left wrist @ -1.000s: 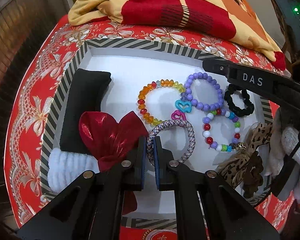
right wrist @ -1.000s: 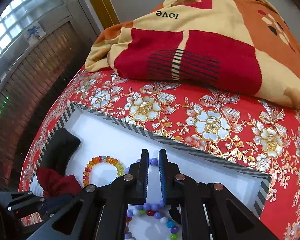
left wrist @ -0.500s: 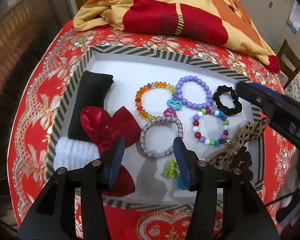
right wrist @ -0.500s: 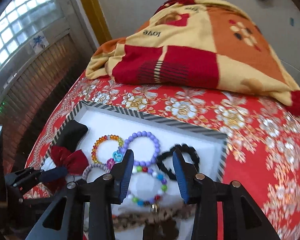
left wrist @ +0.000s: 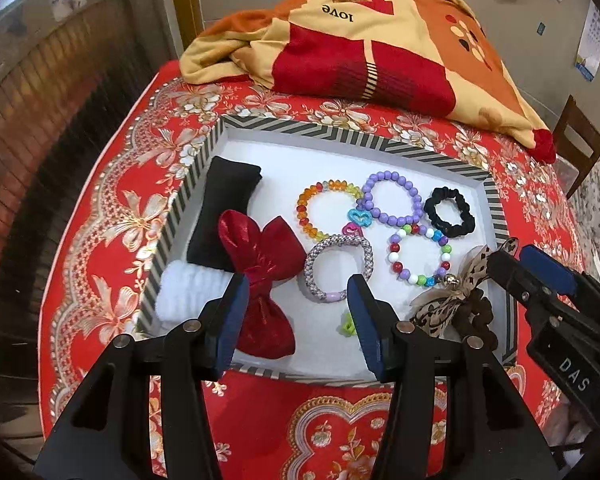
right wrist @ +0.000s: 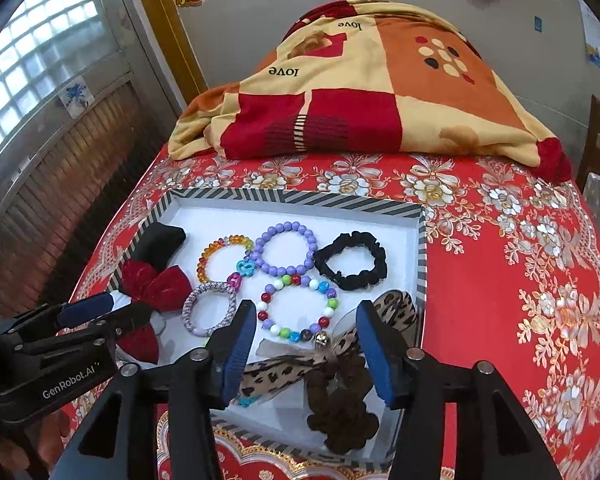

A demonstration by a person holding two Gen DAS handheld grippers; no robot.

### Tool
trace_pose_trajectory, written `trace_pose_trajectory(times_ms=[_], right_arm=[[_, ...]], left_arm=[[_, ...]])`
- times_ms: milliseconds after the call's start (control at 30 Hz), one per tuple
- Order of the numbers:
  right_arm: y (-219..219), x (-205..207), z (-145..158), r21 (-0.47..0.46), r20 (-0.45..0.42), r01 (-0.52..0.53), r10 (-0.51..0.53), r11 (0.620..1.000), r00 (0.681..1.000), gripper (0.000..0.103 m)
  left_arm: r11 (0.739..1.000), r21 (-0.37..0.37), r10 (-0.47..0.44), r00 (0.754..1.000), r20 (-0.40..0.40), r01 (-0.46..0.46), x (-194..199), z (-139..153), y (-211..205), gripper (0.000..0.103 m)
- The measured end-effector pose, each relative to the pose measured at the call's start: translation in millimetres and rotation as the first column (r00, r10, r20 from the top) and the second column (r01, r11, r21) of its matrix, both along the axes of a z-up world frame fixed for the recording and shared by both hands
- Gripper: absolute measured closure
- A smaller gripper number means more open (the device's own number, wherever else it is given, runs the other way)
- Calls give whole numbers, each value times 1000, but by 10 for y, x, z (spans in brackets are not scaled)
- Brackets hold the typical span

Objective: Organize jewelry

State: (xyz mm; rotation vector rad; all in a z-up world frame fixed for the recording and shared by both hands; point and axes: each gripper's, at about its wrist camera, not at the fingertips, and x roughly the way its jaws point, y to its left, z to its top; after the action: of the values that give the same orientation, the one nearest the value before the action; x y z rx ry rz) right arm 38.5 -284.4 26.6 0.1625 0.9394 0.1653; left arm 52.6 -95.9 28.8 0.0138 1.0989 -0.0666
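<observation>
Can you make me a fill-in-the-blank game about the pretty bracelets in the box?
1. The bracelet made of plain round beads in one colour is ____.
2. The scrunchie lying next to that bracelet is ____.
3. The shiny bow beside the white fluffy band is ____.
4. The tray sits on a flowery cloth that is mostly ____.

Missing words: purple; black; red; red

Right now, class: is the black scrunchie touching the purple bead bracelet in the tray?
Apart. The right wrist view shows white tray floor between the black scrunchie and the purple bead bracelet.
</observation>
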Motion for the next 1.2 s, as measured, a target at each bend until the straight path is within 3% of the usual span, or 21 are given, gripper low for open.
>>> trace_pose_trajectory(times_ms=[533, 1200], right_arm=[[86, -142, 51, -15, -5, -7, 7, 1000, 1000, 48], [156, -195, 27, -38, -34, -11, 10, 999, 999, 47]], left_arm=[[999, 16, 26, 999, 48, -27, -133, 157, 55, 52], [999, 19, 36, 998, 51, -37, -154, 178, 100, 52]])
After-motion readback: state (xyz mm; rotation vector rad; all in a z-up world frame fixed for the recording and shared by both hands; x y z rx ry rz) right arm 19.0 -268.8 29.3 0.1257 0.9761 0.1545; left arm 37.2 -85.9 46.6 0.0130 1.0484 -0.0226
